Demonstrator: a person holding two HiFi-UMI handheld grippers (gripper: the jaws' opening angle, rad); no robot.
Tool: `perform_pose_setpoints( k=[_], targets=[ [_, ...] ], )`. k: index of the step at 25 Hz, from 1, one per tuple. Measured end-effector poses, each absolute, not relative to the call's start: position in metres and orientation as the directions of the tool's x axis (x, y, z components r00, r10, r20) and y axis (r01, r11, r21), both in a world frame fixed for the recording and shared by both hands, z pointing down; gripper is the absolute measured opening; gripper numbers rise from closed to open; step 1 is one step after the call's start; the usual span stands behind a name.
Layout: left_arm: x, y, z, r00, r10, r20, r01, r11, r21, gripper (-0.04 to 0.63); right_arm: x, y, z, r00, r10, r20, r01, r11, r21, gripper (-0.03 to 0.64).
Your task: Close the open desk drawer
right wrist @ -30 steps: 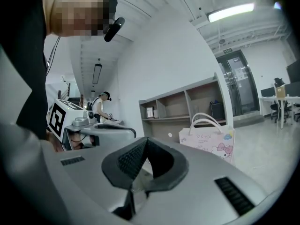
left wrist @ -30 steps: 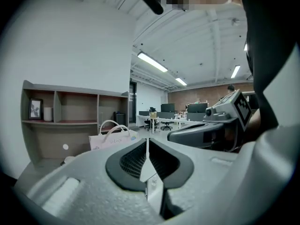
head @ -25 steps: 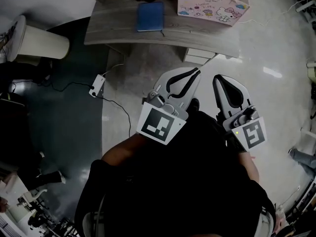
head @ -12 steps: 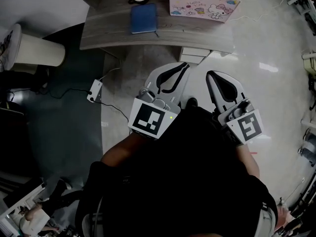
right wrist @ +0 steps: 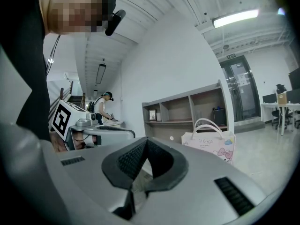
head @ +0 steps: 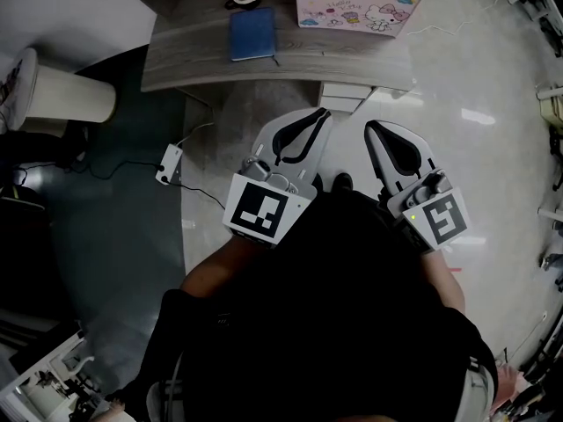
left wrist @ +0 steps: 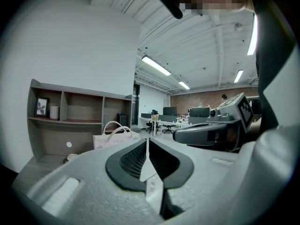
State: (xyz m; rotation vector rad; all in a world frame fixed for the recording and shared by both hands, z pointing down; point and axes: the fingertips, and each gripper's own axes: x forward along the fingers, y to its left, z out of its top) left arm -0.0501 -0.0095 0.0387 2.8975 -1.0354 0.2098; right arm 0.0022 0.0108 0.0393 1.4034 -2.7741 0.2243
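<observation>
- Both grippers sit a little further left in the head view than a second ago, and the bench has slid toward the top edge. The person seems to have stepped in.
- Left gripper (head: 322, 117): jaws pressed together, nothing between them. Right gripper (head: 371, 130): the same, closed and empty.
- White open drawer (head: 350, 95) sticks out from under the front edge of the grey wood-grain bench (head: 193, 55), toward its right end and just ahead of both jaw tips in the head view. No contact that I can see.
- Neither gripper view shows the drawer. Both look level, at a grey wall shelf (left wrist: 70, 111) and a pink cartoon-print paper bag (right wrist: 208, 144), so the grippers are probably held above drawer height.
- Step in hand, as I judge it: approach, push not begun.
- To do it well:
  - lower one gripper to the drawer front and keep the jaws closed as a blunt pusher
  - meet the face near its middle
  - push straight along the slide, since an off-centre push risks racking
- Blue rectangular notebook (head: 252, 33) on the bench top is out of the way.
</observation>
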Motion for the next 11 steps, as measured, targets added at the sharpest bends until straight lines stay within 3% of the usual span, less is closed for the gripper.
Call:
perform_pose_setpoints(
  k=[11],
  targets=[
    [-0.0506, -0.0031, 0.0343, 0.769, -0.624, 0.139, -0.631, -0.776, 0.011, 0.025, 0.0027, 0.0182, 0.0332, -0.593, -0.802, 0.075, -0.804, 0.585, -0.102, 0.011]
  ],
)
